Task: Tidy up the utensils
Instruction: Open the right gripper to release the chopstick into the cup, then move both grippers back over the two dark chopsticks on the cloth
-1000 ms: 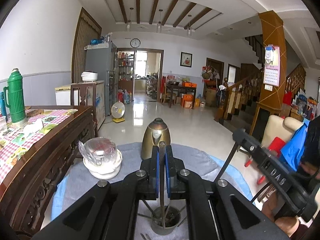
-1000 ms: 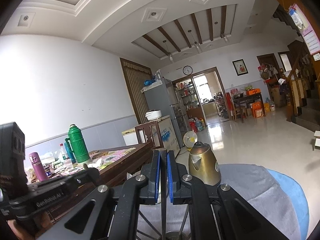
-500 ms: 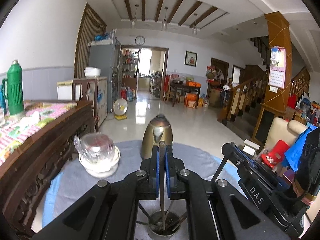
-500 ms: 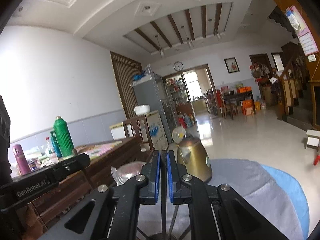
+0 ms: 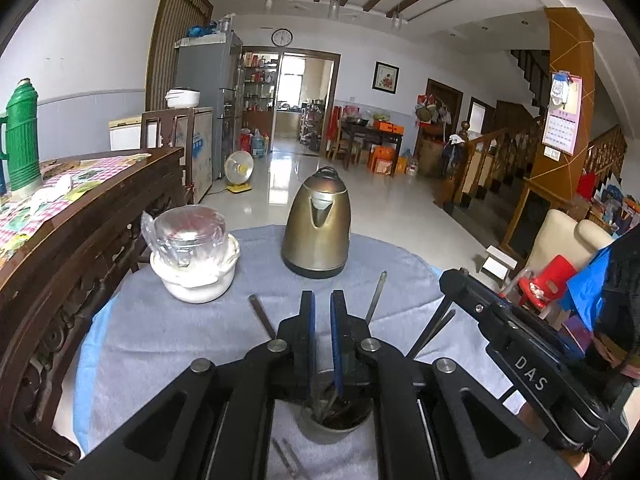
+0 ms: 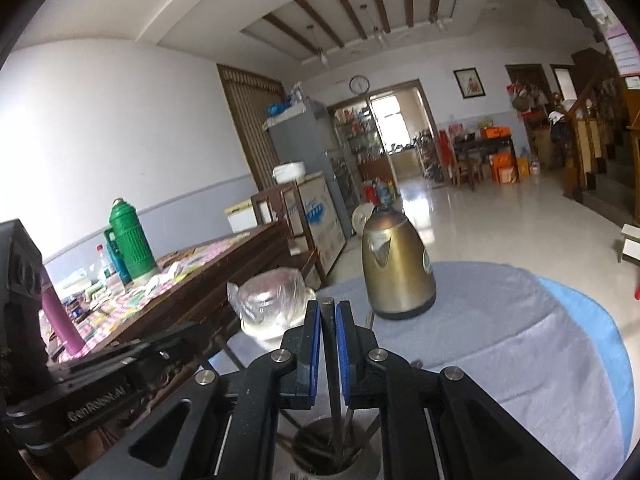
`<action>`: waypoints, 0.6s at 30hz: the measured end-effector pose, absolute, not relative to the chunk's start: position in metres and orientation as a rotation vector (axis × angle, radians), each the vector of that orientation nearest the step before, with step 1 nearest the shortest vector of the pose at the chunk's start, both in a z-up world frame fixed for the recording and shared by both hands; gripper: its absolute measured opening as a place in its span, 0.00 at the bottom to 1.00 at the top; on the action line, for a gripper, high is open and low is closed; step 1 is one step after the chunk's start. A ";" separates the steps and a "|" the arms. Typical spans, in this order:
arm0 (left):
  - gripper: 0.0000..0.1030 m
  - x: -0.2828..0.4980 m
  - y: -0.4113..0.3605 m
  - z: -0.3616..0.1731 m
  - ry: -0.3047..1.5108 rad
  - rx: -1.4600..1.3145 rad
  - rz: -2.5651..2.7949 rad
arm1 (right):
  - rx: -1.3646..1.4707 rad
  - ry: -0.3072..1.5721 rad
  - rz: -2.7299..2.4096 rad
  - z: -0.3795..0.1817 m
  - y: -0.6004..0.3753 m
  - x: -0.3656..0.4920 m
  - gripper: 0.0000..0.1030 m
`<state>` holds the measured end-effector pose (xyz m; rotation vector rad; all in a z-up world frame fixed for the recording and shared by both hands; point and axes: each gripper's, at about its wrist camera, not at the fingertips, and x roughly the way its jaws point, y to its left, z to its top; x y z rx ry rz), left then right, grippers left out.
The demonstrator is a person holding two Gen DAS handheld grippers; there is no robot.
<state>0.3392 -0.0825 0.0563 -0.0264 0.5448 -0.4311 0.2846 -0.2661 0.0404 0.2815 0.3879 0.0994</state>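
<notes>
Fingers (image 5: 307, 332) of the left gripper (image 5: 322, 312) have just eased apart and hold nothing. They stand directly over the cup (image 5: 316, 434), where several chopsticks (image 5: 376, 298) lean. The right gripper (image 6: 328, 320) has also just loosened around an upright chopstick (image 6: 328, 360) reaching into that cup; whether its pads pinch it is hard to tell. A clean finish likely means letting go fully, then lifting straight up so nothing tips. The cup sits on a grey cloth (image 5: 180, 340) with a kettle (image 5: 318, 228) and wrapped bowl (image 5: 196, 264), beside a wooden table (image 5: 80, 220) in a tiled hall.

Left tool (image 5: 322, 316) released chopstick into cup (image 5: 336, 420).
</notes>
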 end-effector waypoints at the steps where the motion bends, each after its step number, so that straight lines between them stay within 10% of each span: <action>1: 0.14 0.336 -0.080 0.057 0.546 -0.028 -0.431 | 0.289 0.402 0.107 0.040 -0.267 0.284 0.10; 3: 0.35 0.329 -0.074 0.059 0.540 -0.025 -0.429 | 0.317 0.418 0.118 0.039 -0.271 0.282 0.12; 9: 0.59 0.302 -0.055 0.059 0.528 0.014 -0.380 | 0.387 0.392 0.113 0.046 -0.287 0.266 0.20; 14: 0.68 0.282 -0.049 0.040 0.594 0.042 -0.363 | 0.450 0.331 0.091 0.053 -0.299 0.240 0.58; 18: 0.68 0.268 -0.055 0.015 0.662 0.082 -0.363 | 0.438 0.343 0.089 0.050 -0.301 0.220 0.58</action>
